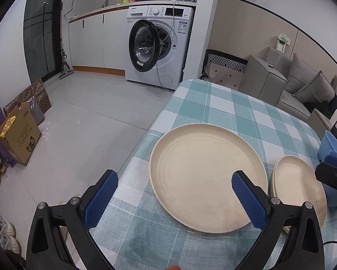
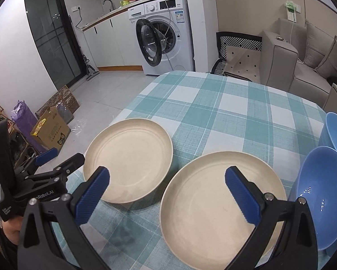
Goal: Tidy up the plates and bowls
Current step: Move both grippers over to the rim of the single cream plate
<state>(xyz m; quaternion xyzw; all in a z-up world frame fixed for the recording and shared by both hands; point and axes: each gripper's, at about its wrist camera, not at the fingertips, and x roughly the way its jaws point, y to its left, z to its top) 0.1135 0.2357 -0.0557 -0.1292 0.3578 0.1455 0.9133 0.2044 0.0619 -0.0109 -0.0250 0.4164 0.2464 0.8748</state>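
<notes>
Two cream plates lie side by side on the checked tablecloth (image 2: 213, 103). In the left wrist view the left plate (image 1: 208, 175) is right in front of my left gripper (image 1: 174, 180), which is open, its right finger over the plate's near rim and its left finger off the table's edge. The right plate (image 2: 220, 207) sits under my right gripper (image 2: 168, 175), open too, with nothing between its fingers. To the right stand two blue bowls, a near one (image 2: 321, 191) and a far one (image 2: 336, 130). The left plate (image 2: 128, 159) and left gripper (image 2: 60, 158) also show in the right wrist view.
The table's left edge (image 1: 146, 135) drops to a grey tiled floor. A cardboard box (image 1: 19, 132) stands on the floor at the left. A washing machine (image 1: 159, 42) with its door open is at the back, and a grey sofa (image 1: 303, 83) beyond the table's far right.
</notes>
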